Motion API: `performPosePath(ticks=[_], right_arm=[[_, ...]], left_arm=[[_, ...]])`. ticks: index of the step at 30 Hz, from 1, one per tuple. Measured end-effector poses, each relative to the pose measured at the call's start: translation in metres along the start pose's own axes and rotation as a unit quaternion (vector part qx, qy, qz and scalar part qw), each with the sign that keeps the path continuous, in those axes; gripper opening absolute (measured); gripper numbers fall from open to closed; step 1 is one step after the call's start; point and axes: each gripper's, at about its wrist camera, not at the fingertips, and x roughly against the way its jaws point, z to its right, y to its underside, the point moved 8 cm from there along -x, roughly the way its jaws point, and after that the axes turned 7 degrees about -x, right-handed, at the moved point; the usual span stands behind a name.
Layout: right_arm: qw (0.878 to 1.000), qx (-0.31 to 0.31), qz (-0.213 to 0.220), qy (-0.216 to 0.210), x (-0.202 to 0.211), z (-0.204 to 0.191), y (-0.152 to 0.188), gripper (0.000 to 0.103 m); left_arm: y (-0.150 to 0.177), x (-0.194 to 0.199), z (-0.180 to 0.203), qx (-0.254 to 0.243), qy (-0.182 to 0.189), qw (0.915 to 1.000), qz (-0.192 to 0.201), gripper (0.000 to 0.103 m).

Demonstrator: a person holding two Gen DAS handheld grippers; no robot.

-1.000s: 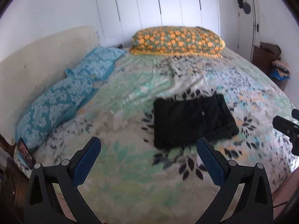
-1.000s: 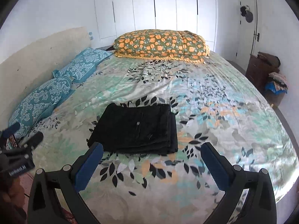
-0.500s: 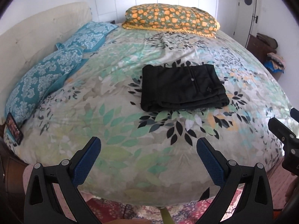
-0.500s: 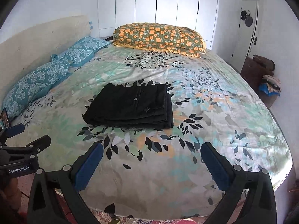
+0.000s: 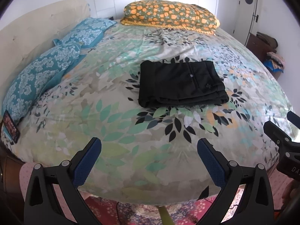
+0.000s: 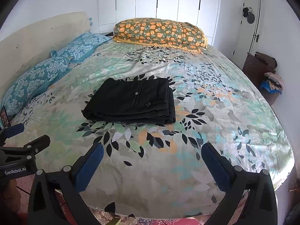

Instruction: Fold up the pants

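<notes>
The black pants (image 5: 180,83) lie folded in a neat rectangle on the floral bedspread (image 5: 116,120), near the middle of the bed; they also show in the right wrist view (image 6: 131,101). My left gripper (image 5: 149,161) is open and empty, held back over the bed's near edge, well short of the pants. My right gripper (image 6: 151,166) is open and empty too, also back at the near edge. Each gripper shows at the side of the other's view, the right one (image 5: 281,138) and the left one (image 6: 20,150).
An orange-flowered pillow (image 5: 170,15) lies at the far end. Two blue patterned pillows (image 5: 43,73) lie along the cream headboard (image 5: 37,31) on the left. A phone (image 5: 11,128) rests at the left edge. A dark cabinet with clothes (image 6: 262,69) stands at right by a door.
Both grippers have pulled back and up from the bed. The pants now lie farther away and the bed's near edge and the floor show below. The pants have not moved.
</notes>
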Motion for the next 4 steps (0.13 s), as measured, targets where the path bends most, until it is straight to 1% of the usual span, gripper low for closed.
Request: performPosePath(ticks=[4], right_arm=[[1.0, 0.002, 0.0, 0.001, -0.0004, -0.0008, 0.0002, 0.103]], left_arm=[[0.0001, 0.0015, -0.0028, 0.002, -0.006, 1.0, 0.006, 0.102]])
